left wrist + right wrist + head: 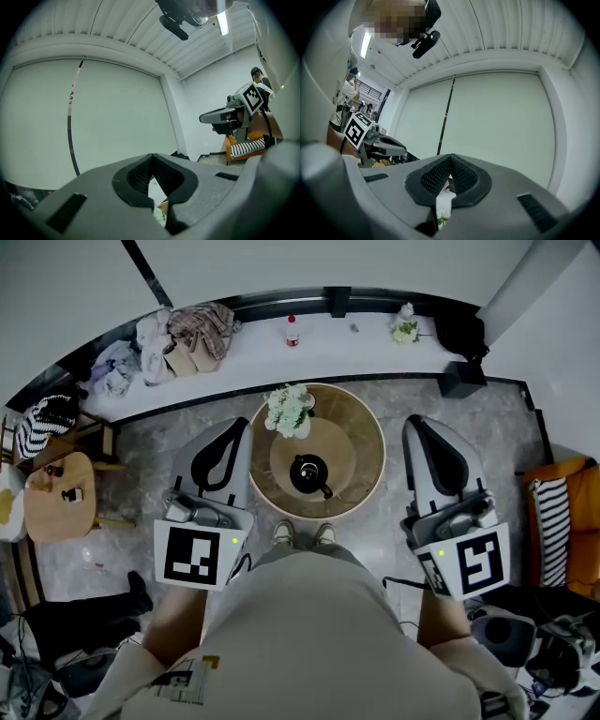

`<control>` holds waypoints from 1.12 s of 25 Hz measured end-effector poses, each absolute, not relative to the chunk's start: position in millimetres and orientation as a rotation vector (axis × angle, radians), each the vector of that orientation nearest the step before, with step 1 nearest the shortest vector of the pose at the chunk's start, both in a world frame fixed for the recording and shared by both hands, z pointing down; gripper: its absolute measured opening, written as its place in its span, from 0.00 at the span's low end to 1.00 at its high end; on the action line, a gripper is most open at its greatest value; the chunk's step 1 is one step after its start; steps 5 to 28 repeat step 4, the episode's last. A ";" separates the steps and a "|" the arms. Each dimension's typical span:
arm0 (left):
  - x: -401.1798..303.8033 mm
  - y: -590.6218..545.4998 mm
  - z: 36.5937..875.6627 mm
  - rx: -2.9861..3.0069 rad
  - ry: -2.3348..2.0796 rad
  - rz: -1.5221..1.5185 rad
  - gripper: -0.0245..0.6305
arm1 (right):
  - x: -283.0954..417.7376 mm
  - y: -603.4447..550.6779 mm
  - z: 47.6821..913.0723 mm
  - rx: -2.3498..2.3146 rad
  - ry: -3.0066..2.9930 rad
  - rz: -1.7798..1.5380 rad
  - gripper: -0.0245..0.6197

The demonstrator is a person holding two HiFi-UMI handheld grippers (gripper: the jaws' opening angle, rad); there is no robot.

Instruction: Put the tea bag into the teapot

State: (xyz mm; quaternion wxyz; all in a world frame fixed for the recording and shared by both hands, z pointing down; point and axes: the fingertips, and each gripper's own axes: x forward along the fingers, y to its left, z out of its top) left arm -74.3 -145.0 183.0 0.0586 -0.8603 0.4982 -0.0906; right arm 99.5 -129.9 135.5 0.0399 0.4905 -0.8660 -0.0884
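Left gripper (231,432) and right gripper (419,427) are held level, one at each side of the person. Marker cubes sit nearest the body, tips point away.

Left gripper view: jaws pressed together at the tips, nothing between the pads. Right gripper view: same, jaws closed tip to tip, empty.

Shoes (302,533) stand at the near edge of the round wooden counter (361,427), which lies between the two grippers. Black teapot (309,474) stands upright near the counter's centre, spout toward the person's side.

Tea bag: cannot be made out in any view.

White flower bunch (288,411) sits on the far part of the counter, apart from the teapot.

Beyond, a white ledge (347,348) carries a red-capped bottle (292,331) and a heap of clothes (183,334).
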 end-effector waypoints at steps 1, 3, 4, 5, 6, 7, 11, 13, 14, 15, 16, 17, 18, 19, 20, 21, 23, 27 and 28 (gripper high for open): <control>-74.4 -145.3 183.0 -2.607 1.507 -0.278 0.05 | 98.7 -129.5 134.7 1.500 -2.655 -0.271 0.05; -74.9 -146.2 183.3 -2.609 1.504 -0.281 0.05 | 96.6 -128.6 133.9 1.490 -2.658 -0.272 0.05; -75.3 -146.6 183.5 -2.610 1.503 -0.282 0.05 | 95.6 -128.3 133.7 1.485 -2.659 -0.272 0.05; -75.3 -146.6 183.5 -2.610 1.503 -0.282 0.05 | 95.6 -128.3 133.7 1.485 -2.659 -0.272 0.05; -75.3 -146.6 183.5 -2.610 1.503 -0.282 0.05 | 95.6 -128.3 133.7 1.485 -2.659 -0.272 0.05; -75.3 -146.6 183.5 -2.610 1.503 -0.282 0.05 | 95.6 -128.3 133.7 1.485 -2.659 -0.272 0.05; -75.3 -146.6 183.5 -2.610 1.503 -0.282 0.05 | 95.6 -128.3 133.7 1.485 -2.659 -0.272 0.05; -75.3 -146.6 183.5 -2.610 1.503 -0.282 0.05 | 95.6 -128.3 133.7 1.485 -2.659 -0.272 0.05; -75.3 -146.6 183.5 -2.610 1.503 -0.282 0.05 | 95.6 -128.3 133.7 1.485 -2.659 -0.272 0.05; -75.3 -146.6 183.5 -2.610 1.503 -0.282 0.05 | 95.6 -128.3 133.7 1.485 -2.659 -0.272 0.05; -75.3 -146.6 183.5 -2.610 1.503 -0.282 0.05 | 95.6 -128.3 133.7 1.485 -2.659 -0.272 0.05; -75.3 -146.6 183.5 -2.610 1.503 -0.282 0.05 | 95.6 -128.3 133.7 1.485 -2.659 -0.272 0.05; -75.3 -146.6 183.5 -2.610 1.503 -0.282 0.05 | 95.6 -128.3 133.7 1.485 -2.659 -0.272 0.05; -75.3 -146.6 183.5 -2.610 1.503 -0.282 0.05 | 95.6 -128.3 133.7 1.485 -2.659 -0.272 0.05; -75.3 -146.6 183.5 -2.610 1.503 -0.282 0.05 | 95.6 -128.3 133.7 1.485 -2.659 -0.272 0.05; -75.3 -146.6 183.5 -2.610 1.503 -0.282 0.05 | 95.6 -128.3 133.7 1.485 -2.659 -0.272 0.05; -75.3 -146.6 183.5 -2.610 1.503 -0.282 0.05 | 95.6 -128.3 133.7 1.485 -2.659 -0.272 0.05; -75.3 -146.6 183.5 -2.610 1.503 -0.282 0.05 | 95.6 -128.3 133.7 1.485 -2.659 -0.272 0.05; -75.3 -146.6 183.5 -2.610 1.503 -0.282 0.05 | 95.6 -128.3 133.7 1.485 -2.659 -0.272 0.05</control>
